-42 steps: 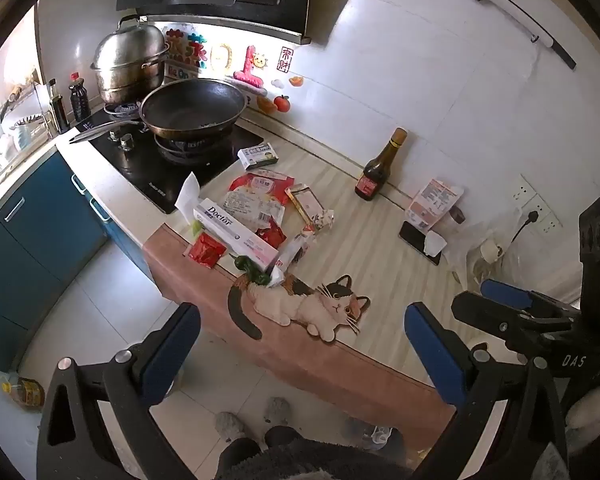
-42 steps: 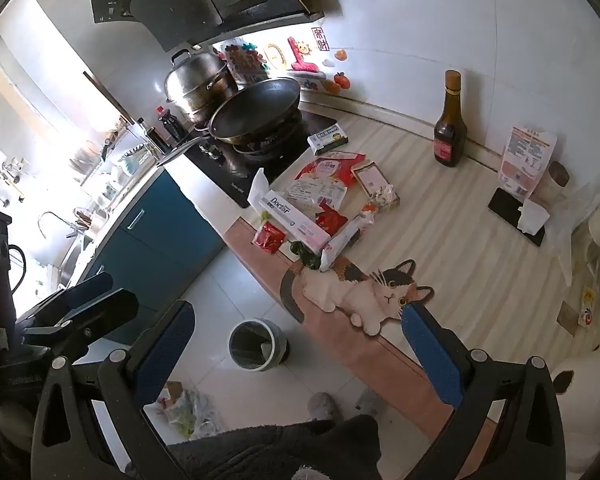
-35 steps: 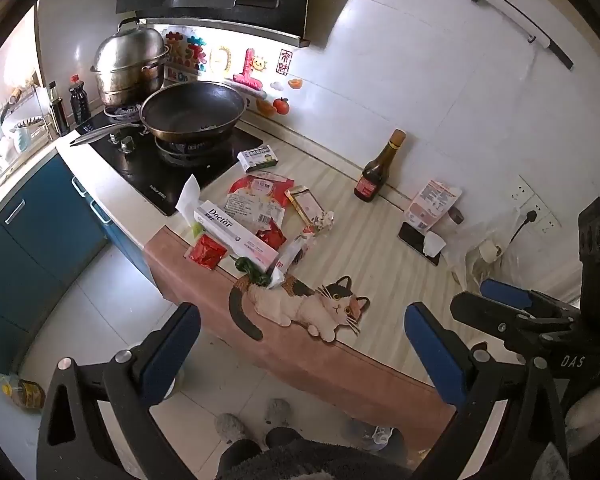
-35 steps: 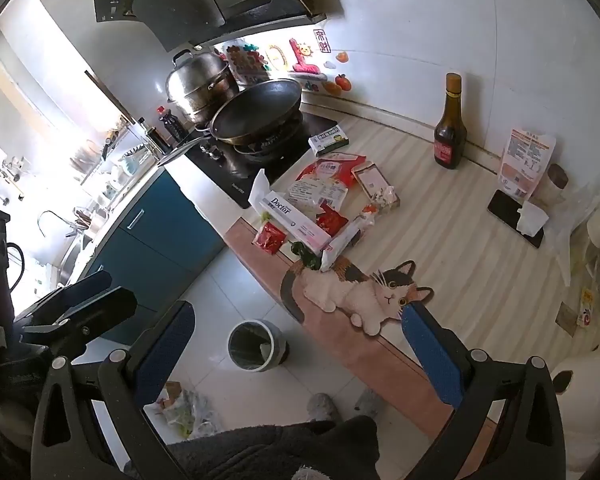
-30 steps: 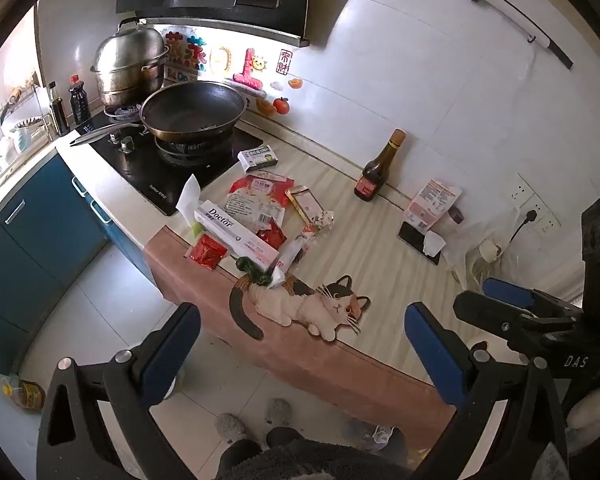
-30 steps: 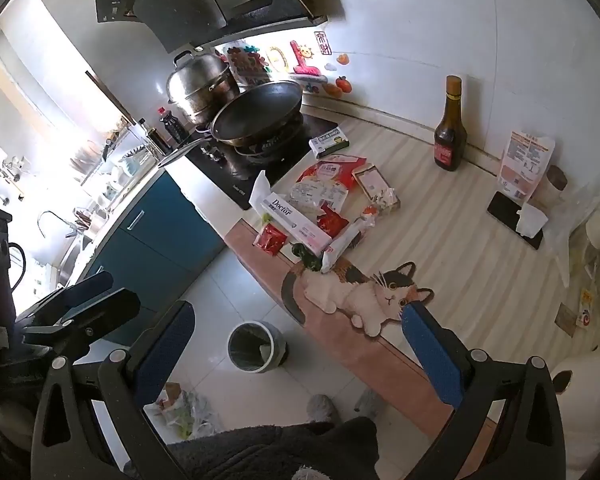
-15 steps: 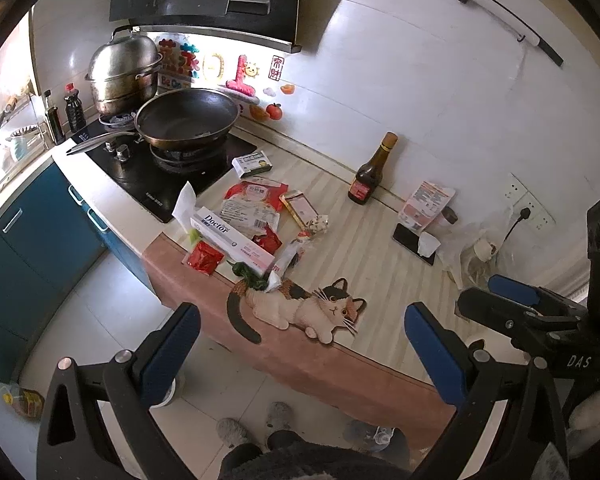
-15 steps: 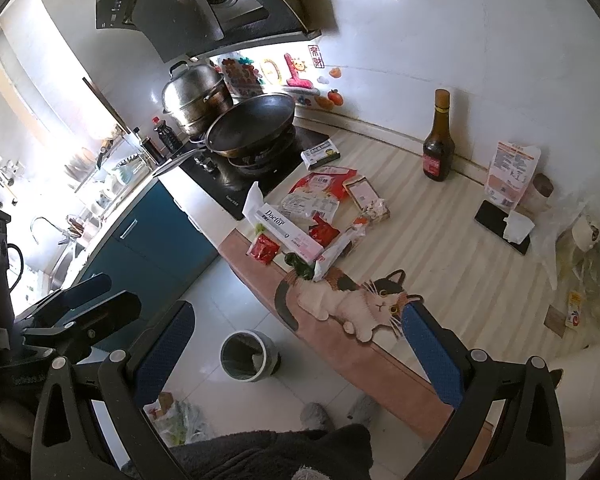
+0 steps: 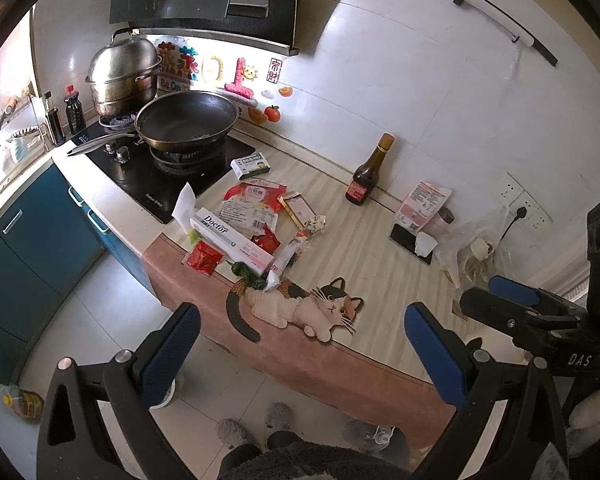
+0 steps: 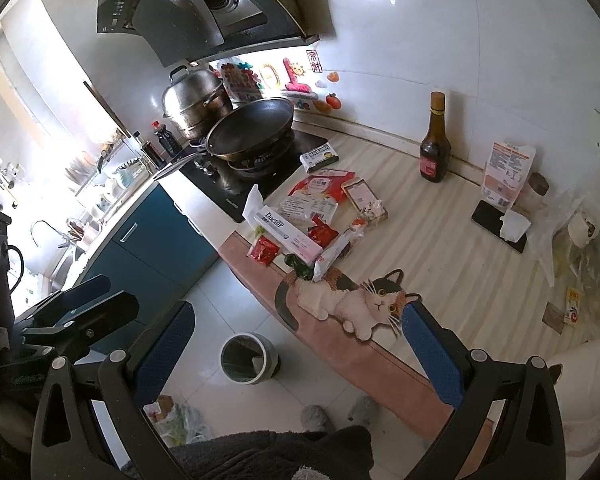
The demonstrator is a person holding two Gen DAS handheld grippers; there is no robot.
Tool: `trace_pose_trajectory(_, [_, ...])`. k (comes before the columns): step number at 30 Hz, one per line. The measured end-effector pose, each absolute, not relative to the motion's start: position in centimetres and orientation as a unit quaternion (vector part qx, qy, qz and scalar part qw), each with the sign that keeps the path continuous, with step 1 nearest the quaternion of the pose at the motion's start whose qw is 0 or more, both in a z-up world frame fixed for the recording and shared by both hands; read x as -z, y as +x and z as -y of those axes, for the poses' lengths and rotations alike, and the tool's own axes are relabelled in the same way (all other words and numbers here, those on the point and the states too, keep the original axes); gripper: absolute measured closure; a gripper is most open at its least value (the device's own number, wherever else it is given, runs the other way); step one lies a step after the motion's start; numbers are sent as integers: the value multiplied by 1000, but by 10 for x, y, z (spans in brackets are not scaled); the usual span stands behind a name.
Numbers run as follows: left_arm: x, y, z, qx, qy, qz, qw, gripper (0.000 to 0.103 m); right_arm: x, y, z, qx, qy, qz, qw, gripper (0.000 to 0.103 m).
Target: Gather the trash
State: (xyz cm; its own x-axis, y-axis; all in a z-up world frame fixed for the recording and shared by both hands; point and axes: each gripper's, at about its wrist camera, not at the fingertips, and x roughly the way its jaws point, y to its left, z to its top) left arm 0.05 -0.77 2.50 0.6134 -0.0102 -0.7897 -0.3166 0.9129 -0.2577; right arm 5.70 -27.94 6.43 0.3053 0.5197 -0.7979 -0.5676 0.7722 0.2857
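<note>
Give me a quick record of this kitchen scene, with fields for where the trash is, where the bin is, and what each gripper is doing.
setting: kitchen counter beside a stove
trash pile: wrappers and packets on the counter near the stove, including a Doctor toothpaste box, a red sachet and a large red-and-white snack bag
not trash, likely: dark sauce bottle, phone
bin: small trash can on the floor below the counter edge
left gripper: open, holding nothing, above the floor
right gripper: open, holding nothing
progress: nothing picked up yet
</note>
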Motion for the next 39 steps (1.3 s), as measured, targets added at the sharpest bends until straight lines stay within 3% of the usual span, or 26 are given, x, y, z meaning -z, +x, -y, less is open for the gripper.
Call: trace_pose_trajectory(39, [-27,-15,15,-76,-193,-425,881,0,-75,40,289,-337,-25,-481,809,0])
